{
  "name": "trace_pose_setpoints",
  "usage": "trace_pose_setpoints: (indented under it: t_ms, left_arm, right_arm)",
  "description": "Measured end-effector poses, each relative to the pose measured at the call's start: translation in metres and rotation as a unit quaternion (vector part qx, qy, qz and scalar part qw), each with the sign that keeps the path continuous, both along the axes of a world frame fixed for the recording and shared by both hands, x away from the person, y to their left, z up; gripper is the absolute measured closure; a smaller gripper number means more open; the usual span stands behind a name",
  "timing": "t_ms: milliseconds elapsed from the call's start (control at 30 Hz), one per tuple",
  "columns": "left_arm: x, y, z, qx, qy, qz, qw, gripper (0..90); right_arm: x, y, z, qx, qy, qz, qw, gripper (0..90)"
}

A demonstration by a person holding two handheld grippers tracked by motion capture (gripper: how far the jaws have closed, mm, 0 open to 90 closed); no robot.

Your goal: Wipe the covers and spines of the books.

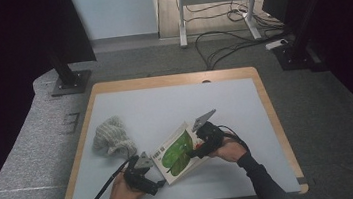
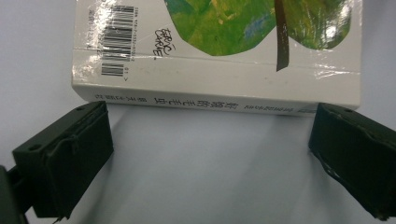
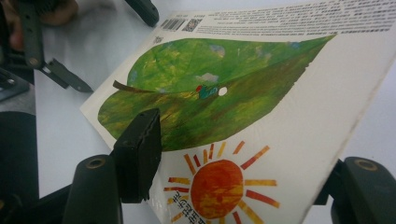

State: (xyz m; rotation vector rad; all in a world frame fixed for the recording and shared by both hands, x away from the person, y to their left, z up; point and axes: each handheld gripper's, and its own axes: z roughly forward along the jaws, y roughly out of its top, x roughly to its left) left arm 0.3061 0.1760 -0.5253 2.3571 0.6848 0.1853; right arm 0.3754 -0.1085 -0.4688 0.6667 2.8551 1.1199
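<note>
Picture book [image 1: 179, 152] with a green leaf and an orange sun on its cover lies near the front of the pale table [image 1: 165, 106], caught between two hand-held grippers. The right gripper [image 1: 201, 146] reaches in from the right, its jaws part-closed around the book's free edge: one pad rests on the cover, the other sits below it, and that edge is tilted up off the table. Whether the pads truly pinch is hard to tell. The left gripper [image 1: 160, 183] waits at the spine [image 2: 205, 100] with its jaws spread wide, both tips just short of the book and nothing between them. The likely risk is a slip: the glossy cover could slide out of a shallow, half-closed bite and drop flat, or the whole book could skid toward the left gripper if the lift pushes sideways. The right hand [image 1: 230, 149] lies low, wrist angled inward; the left hand [image 1: 122, 192] rests near the table's front edge, gripper pointing toward the book. A crumpled knitted cloth [image 1: 113, 135] lies well apart to the left.
</note>
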Motion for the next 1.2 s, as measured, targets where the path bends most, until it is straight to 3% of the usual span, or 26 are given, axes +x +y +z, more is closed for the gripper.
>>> trace_pose_setpoints:
  t_ms: [100,233,633,1200]
  left_arm:
    - [0.001,0.002,0.002,-0.005,0.014,0.003,0.9999,0.0]
    - [0.002,0.004,0.004,-0.005,0.013,0.007,0.9999,0.0]
    - [0.006,0.006,0.008,-0.034,0.027,0.015,0.9989,0.0]
    - [0.012,-0.001,0.01,-0.03,0.035,0.007,0.9989,0.0]
  right_arm:
    - [-0.001,0.0,0.0,-0.002,-0.002,0.001,1.0,34.4]
    - [-0.002,-0.001,-0.004,-0.004,-0.003,-0.003,1.0,34.3]
    - [-0.009,-0.008,-0.009,0.004,-0.014,-0.006,0.9999,34.4]
    - [-0.023,-0.019,-0.014,0.002,-0.021,-0.008,0.9997,37.3]
